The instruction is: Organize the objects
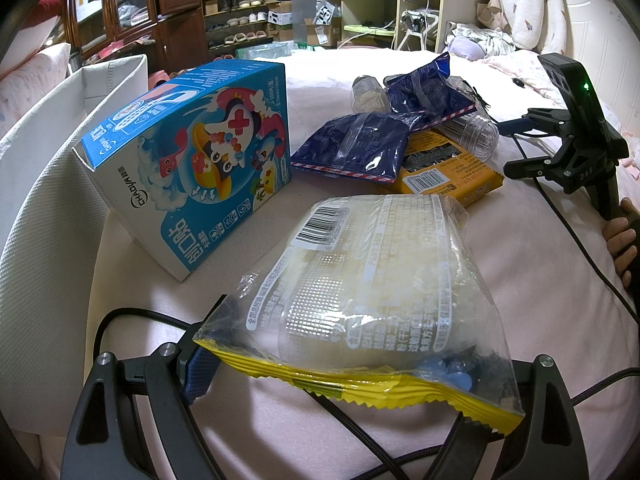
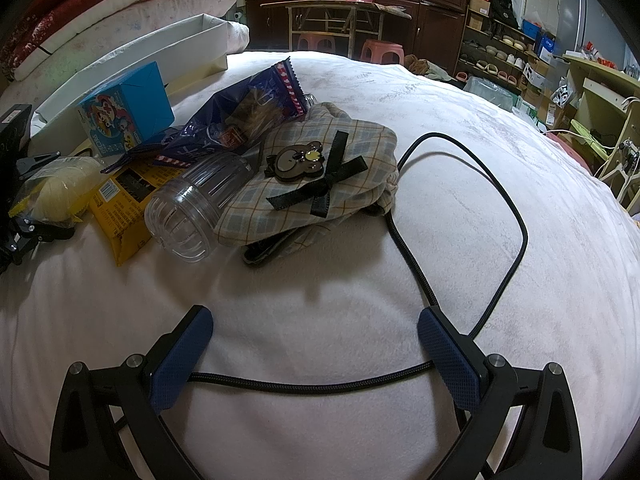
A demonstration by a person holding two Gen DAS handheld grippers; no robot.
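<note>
Noodle pack (image 1: 360, 300) between left gripper (image 1: 340, 376) pads; right gripper (image 2: 316, 348) wide, clear bedding ahead.

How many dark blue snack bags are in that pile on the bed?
2: one blue bag lies partly on the yellow packet; the other blue bag sits behind it. More may be hidden underneath.

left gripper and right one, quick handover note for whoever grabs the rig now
Left gripper: jaws wide around the clear noodle packet; grip unclear.
Right gripper: open, empty, over bare blanket with a black cable between its fingers.
On the bed: blue box beside the white bin, blue snack bags, yellow packet, clear jar, plaid pouch.
Done: nothing seen inside the bin.
Left: all items still to sort.
</note>
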